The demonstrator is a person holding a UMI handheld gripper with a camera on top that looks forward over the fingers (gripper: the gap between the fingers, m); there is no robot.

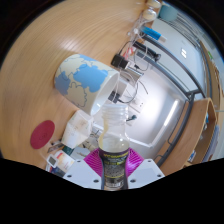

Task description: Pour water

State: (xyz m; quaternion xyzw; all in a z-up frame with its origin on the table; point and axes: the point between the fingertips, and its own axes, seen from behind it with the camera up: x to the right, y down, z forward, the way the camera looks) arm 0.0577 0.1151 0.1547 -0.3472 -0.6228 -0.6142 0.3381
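Observation:
A clear plastic bottle (115, 140) with a dark label and yellowish liquid stands upright between my fingers, cap off, its open neck pointing ahead. My gripper (115, 163) is shut on the bottle, both magenta pads (96, 160) pressing its sides at the label. Just beyond the bottle's mouth a clear glass cup (124, 88) stands on the wooden table (60, 40). A white mug with blue patches (82, 82) lies beside the cup on the left.
A round red coaster (42, 133) lies on the table to the left. Small white items (75, 128) sit near the bottle. A metal shelf frame (175, 60) and cluttered items (150, 35) stand beyond the cup on the right.

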